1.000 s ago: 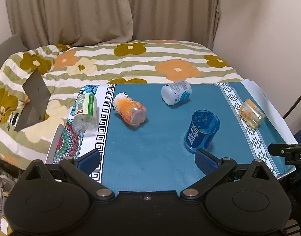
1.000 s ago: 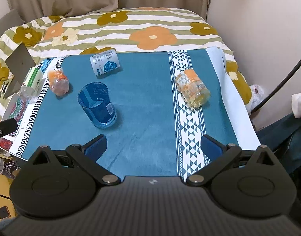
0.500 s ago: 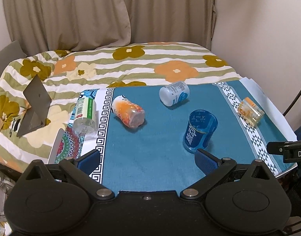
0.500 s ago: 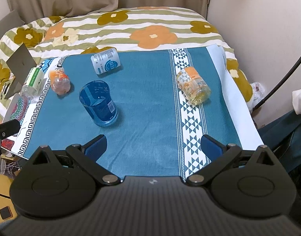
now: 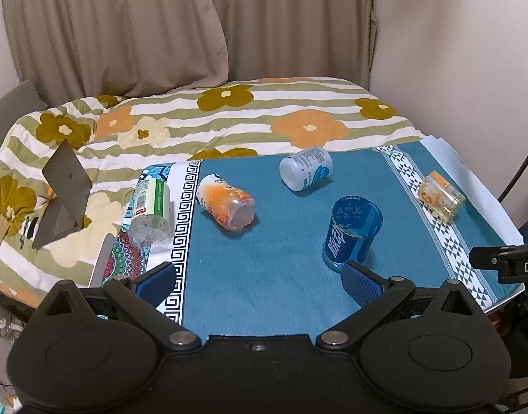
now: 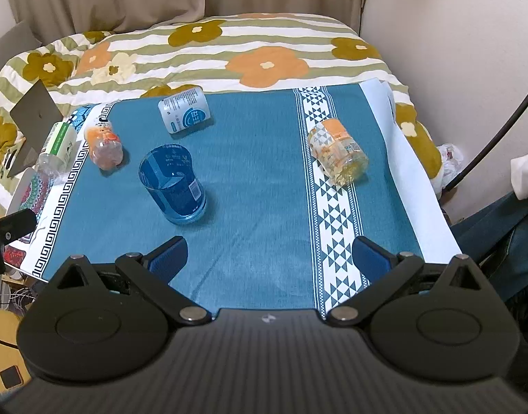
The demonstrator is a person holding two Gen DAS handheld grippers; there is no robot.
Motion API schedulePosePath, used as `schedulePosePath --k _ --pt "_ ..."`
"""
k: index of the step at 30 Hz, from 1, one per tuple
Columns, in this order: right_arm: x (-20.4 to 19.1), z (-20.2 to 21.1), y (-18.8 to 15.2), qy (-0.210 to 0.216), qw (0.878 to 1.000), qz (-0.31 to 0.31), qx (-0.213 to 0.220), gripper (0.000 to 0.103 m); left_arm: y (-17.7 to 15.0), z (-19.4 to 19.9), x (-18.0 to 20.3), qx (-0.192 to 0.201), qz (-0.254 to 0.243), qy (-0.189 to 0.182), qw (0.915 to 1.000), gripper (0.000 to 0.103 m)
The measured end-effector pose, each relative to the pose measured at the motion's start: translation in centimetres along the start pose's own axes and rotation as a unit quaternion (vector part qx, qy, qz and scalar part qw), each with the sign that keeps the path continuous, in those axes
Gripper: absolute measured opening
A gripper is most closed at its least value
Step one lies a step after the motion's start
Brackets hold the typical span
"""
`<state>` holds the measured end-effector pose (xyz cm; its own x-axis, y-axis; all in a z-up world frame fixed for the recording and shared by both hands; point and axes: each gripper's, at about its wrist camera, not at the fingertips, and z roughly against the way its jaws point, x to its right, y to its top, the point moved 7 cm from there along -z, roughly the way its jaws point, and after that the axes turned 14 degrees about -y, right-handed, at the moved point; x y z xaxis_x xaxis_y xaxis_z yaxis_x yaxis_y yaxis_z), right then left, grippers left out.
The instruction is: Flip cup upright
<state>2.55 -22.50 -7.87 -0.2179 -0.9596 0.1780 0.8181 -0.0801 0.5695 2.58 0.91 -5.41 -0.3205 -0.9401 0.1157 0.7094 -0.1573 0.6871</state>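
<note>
Blue translucent plastic, that's the cup, and I see it standing upright with its mouth up on the teal tablecloth, left of centre in my right wrist view. In the left wrist view the same cup sits just beyond my left gripper's right fingertip, apart from it.

My left gripper is spread wide with nothing between the fingers. My right gripper is likewise spread and holding nothing, hovering over the near edge of the cloth.

Around the cup four others lie on their sides: a white cup with a blue label behind it, an orange printed cup to its left, a clear cup with a green label on the patterned border further left, and a yellow-orange cup on the white triangle stripe at right. Behind the table is a floral striped bedspread.
</note>
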Motion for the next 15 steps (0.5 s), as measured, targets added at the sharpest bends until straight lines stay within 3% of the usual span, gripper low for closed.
schedulePosePath --k 15 --pt "-0.32 0.01 0.25 0.0 1.0 0.002 -0.001 0.103 0.13 -0.02 -0.19 0.0 -0.004 0.002 1.0 0.103"
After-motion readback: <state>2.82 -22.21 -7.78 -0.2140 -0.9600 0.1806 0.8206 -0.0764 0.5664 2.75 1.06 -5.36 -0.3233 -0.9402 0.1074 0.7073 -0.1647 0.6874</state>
